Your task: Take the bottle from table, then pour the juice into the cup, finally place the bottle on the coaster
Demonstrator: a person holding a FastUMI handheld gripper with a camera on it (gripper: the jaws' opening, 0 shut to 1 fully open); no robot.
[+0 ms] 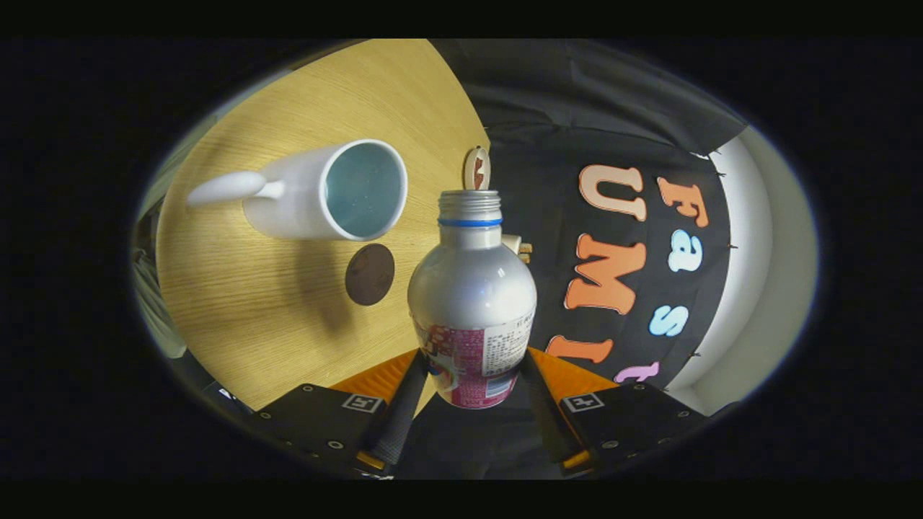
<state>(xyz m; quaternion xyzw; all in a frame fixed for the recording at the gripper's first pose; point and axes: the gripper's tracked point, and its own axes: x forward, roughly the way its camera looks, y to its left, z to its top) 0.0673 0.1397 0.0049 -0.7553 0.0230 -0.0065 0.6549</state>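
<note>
Holding: we have the bottle (472,303) clamped between the two fingers of the tongs (472,386), which are closed only as far as the bottle's width, one finger pressing each side of its labelled lower body.
Bottle state: we see it uncapped, bare threaded neck with a blue ring beneath it, silver shoulder above the pink label.
Bottle axis: we read its long axis as running straight forward along the fingers, mouth pointing away from us, and the tilted scene suggests it is already leaning over.
Cup: we see the white cup (317,191) standing on the wooden surface (238,310), open mouth toward us, handle on the far side from the bottle, inside looking pale and, as far as we can tell, without juice.
Key relation: we judge the cup lies ahead and off to the left of the bottle's mouth, apart from it, so the neck must swing left and over the rim before any pour.
Coaster: we see the dark round coaster (369,274) flat on the surface, just below the cup and just left of the bottle's shoulder, bare.
Progress: we judge the pick-up is done, the pouring not yet begun.
Risk: we think tipping before the mouth is over the rim would spill onto the surface.
</note>
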